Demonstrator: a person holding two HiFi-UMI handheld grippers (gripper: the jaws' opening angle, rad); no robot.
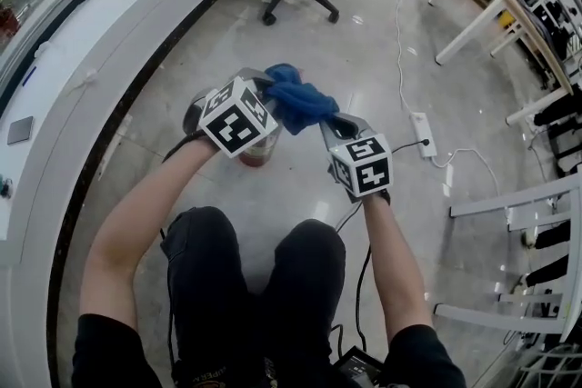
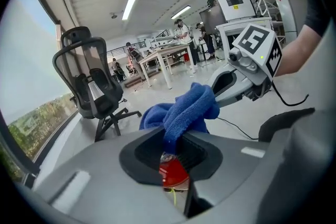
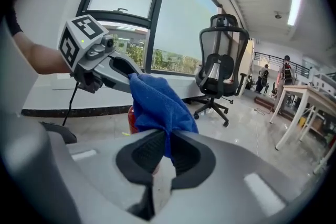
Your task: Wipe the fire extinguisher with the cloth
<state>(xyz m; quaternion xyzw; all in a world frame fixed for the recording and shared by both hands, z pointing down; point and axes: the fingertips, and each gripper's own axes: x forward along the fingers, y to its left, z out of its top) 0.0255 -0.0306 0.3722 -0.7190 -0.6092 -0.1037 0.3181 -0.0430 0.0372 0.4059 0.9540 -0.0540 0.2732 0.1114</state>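
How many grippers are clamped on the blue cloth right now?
2. The left gripper pinches one end of the blue towelling cloth, the right gripper the other, above the red fire extinguisher.

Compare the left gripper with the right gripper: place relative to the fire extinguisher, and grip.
The left gripper hangs over the fire extinguisher, whose red body shows just beneath it in the left gripper view; the right gripper is off to one side, over floor. In the head view the left gripper takes the cloth's upper-left end, the right gripper its lower-right end. Shared: both are shut on the cloth.
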